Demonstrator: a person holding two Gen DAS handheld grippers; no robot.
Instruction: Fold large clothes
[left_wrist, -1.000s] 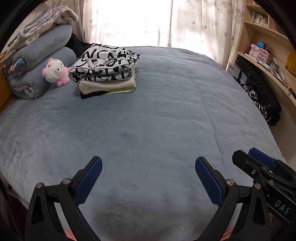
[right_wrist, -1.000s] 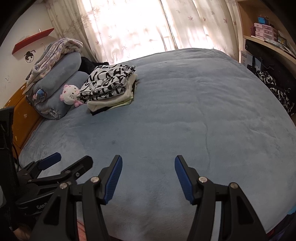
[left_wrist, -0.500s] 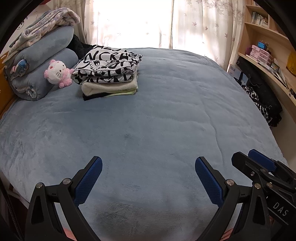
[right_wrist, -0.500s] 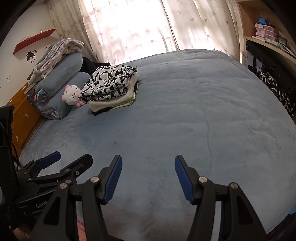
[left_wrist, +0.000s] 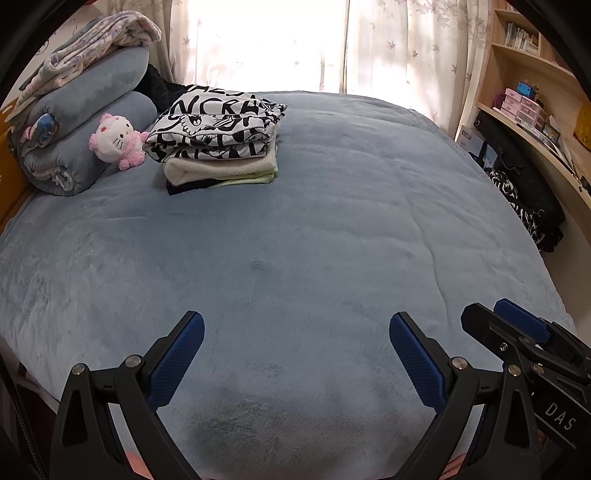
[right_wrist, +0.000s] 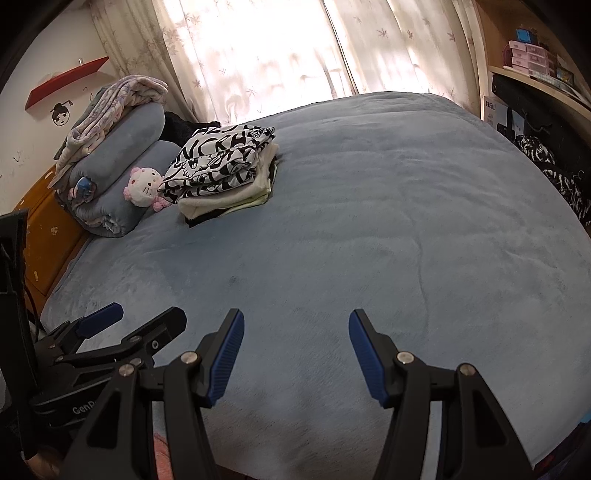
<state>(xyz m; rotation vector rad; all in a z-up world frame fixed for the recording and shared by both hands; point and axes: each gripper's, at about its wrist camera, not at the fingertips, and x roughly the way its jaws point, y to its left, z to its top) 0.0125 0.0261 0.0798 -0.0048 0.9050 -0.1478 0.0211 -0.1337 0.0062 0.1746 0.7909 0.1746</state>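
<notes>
A stack of folded clothes (left_wrist: 218, 144), with a black-and-white lettered garment on top, lies at the far left of the blue bed (left_wrist: 332, 240); it also shows in the right wrist view (right_wrist: 221, 173). My left gripper (left_wrist: 295, 354) is open and empty above the bed's near edge. My right gripper (right_wrist: 295, 354) is open and empty beside it, and shows at the lower right of the left wrist view (left_wrist: 517, 332). The left gripper shows at the lower left of the right wrist view (right_wrist: 129, 325).
Rolled blue blankets (left_wrist: 85, 122) and a pink-and-white plush cat (left_wrist: 114, 140) lie at the bed's head, left of the stack. A dark patterned garment (left_wrist: 528, 199) hangs by the wooden shelves (left_wrist: 535, 110) on the right. Curtains (left_wrist: 295, 44) cover the window behind.
Both views have shifted slightly, so the stack and bedding sit a little lower and to the right in frame. Both grippers stay open and empty.
</notes>
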